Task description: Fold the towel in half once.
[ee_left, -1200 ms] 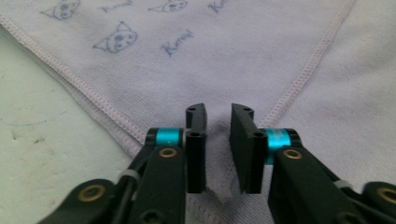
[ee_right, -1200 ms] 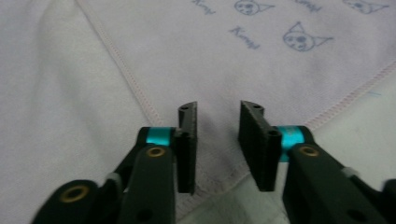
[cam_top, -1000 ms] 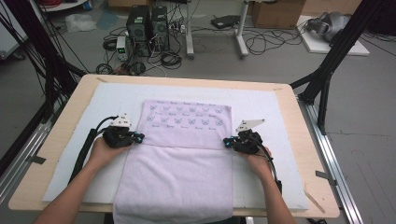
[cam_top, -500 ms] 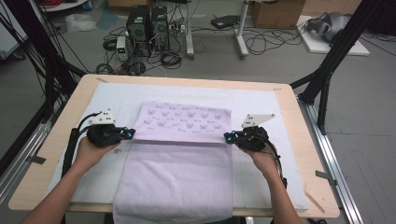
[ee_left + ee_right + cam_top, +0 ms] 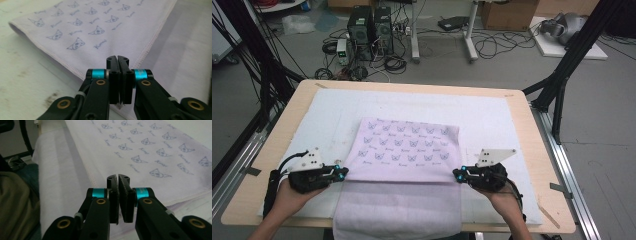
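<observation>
A lilac towel (image 5: 398,210) lies on the white mat (image 5: 492,115), its near end hanging over the table's front edge. Its far part is folded back over it as a flap with a cat print (image 5: 407,145). My left gripper (image 5: 343,173) sits at the flap's near left corner and my right gripper (image 5: 457,173) at its near right corner. In the left gripper view my gripper (image 5: 117,58) shows only a thin slit between its jaws. My gripper (image 5: 117,176) in the right gripper view shows a narrow wedge gap. Both pairs of jaws have just been opening. I see no cloth between them; the corners are hidden behind them.
The wooden table (image 5: 539,165) has bare mat left and right of the towel. On the floor beyond stand two computer towers (image 5: 371,30), loose cables and a cardboard box (image 5: 507,12). Black frame legs (image 5: 562,75) rise at both sides.
Both hands have drawn toward the near edge and slightly outward, and the printed flap now reaches farther toward me. The jaws, shut before, stand a crack apart.
</observation>
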Motion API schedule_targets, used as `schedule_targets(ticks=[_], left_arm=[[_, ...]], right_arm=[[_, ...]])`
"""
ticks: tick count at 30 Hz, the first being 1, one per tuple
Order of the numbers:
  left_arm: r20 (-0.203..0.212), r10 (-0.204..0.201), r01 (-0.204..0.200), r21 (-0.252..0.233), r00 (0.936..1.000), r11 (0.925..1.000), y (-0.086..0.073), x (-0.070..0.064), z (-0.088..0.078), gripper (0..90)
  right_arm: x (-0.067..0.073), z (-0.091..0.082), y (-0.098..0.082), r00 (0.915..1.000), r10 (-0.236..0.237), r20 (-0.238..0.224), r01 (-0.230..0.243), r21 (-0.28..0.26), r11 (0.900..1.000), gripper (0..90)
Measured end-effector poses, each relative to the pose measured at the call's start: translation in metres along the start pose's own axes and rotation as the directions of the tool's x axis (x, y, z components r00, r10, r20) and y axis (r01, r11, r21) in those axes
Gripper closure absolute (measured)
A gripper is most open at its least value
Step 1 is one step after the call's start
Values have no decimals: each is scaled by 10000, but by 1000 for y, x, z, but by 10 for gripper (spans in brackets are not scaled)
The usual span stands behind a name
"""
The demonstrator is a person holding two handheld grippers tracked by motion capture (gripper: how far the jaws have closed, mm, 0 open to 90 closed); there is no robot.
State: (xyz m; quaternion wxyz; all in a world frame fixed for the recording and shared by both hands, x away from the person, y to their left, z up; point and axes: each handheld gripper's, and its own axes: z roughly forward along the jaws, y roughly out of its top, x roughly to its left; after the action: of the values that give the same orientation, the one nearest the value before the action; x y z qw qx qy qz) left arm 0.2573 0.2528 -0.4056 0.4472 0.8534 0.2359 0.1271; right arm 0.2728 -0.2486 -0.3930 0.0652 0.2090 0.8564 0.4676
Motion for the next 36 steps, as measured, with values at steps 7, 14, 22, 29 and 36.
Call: schedule_targets(ticks=[7,14,22,29,36], left_arm=[[87,-70,67,310,9999,9995,0,9,19,661],[327,-368,338,901,9988,9954,-13,18,42,611],[260,-359,329,1085,9990,9935,-12,18,47,860],[101,-399,390,751,9992,9964,-5,17,35,876],[-151,-373,370,-207,9992,9991,16,12,-1,876]], right_arm=[[-7,18,-10,9998,21,211,-25,170,9999,638],[-14,44,-19,10000,30,1,-30,1087,9941,589],[-16,56,-22,9996,145,-261,-100,1660,9861,850],[-16,46,-14,9997,84,-233,-54,1289,9916,871],[-10,19,10,9995,-258,-183,260,112,9996,871]])
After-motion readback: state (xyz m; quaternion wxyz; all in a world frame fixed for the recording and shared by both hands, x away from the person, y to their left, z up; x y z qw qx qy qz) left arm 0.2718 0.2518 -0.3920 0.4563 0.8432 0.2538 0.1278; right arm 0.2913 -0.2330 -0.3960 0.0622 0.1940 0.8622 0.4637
